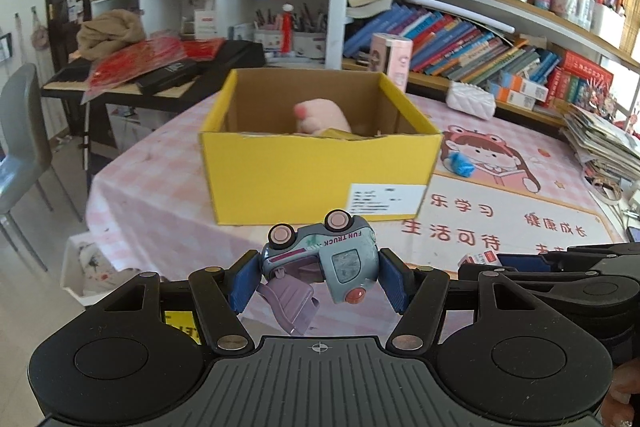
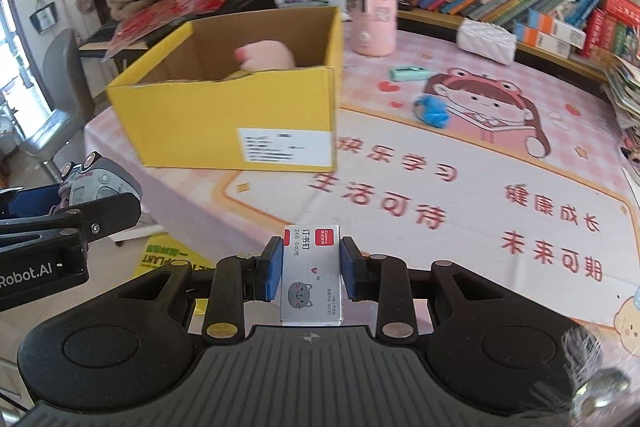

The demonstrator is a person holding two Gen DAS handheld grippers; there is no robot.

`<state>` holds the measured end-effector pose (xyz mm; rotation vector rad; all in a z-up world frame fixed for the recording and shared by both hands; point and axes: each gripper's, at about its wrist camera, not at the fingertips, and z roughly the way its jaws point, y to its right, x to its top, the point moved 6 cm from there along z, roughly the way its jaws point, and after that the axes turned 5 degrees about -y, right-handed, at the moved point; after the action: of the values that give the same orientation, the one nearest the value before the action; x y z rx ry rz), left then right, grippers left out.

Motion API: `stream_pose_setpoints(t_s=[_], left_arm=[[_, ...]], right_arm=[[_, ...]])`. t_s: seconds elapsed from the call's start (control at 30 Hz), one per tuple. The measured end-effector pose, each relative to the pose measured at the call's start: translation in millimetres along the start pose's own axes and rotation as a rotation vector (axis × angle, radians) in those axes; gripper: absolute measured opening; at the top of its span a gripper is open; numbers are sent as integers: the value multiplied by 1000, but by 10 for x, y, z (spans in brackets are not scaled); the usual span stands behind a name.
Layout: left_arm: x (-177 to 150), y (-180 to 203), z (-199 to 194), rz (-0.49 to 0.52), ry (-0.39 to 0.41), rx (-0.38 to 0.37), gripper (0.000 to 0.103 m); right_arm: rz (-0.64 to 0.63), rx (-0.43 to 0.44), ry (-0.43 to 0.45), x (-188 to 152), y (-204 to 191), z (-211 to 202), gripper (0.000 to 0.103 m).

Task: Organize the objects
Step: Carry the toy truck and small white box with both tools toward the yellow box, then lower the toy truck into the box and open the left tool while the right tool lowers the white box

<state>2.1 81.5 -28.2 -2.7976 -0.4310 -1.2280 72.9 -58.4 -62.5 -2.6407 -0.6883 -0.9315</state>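
I am holding my left gripper (image 1: 318,277) clenched on one toy truck (image 1: 324,259), a grey-blue one lying on its side between the blue pads, its two pink wheels turned up and its purple scoop hanging down toward the camera. In my right gripper (image 2: 307,269) I am clamping one small box of staples (image 2: 311,277), silver with a grey cat face and red labels, flat between the pads. Both things are hanging above the near edge of the bench (image 2: 460,195).

Past the truck, one yellow cardboard box (image 1: 312,179) is standing open on the bench, with a white label on its near wall. Inside it one pink plush toy (image 1: 320,117) is lying toward the back, and something yellow is showing beside it that I cannot make out.

To the right of the box, four loose things are resting on the bench: one pink cylindrical container (image 2: 373,11) just behind the box's right corner, one mint-green item (image 2: 408,73), one small blue thing (image 2: 431,111), and one white quilted pouch (image 2: 486,41) near the shelves.

The bench is wearing a pink checked cover with a cartoon girl and large red characters. One grey chair (image 1: 22,139) is standing at the far left, a dark keyboard stand with red papers behind the box, and bookshelves (image 1: 500,11) packed with books are filling the right.
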Motion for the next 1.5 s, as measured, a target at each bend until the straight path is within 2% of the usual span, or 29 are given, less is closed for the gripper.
stream_pose_setpoints(t_s=[0.47, 0.77, 0.97, 1.27, 1.5], left_arm=[[48, -224, -115, -5, 48, -20, 62], [247, -283, -52, 2, 72, -19, 62], [473, -310, 102, -19, 80, -19, 62], [960, -365, 352, -29, 130, 31, 63], [1225, -399, 680, -33, 124, 75, 62]], right_arm=[[-21, -25, 34, 71, -288, -102, 28], [-37, -34, 57, 263, -318, -99, 28], [-41, -32, 99, 597, -238, -66, 28], [-64, 28, 183, 1322, -206, 108, 28], [-108, 54, 213, 1816, -146, 372, 28]])
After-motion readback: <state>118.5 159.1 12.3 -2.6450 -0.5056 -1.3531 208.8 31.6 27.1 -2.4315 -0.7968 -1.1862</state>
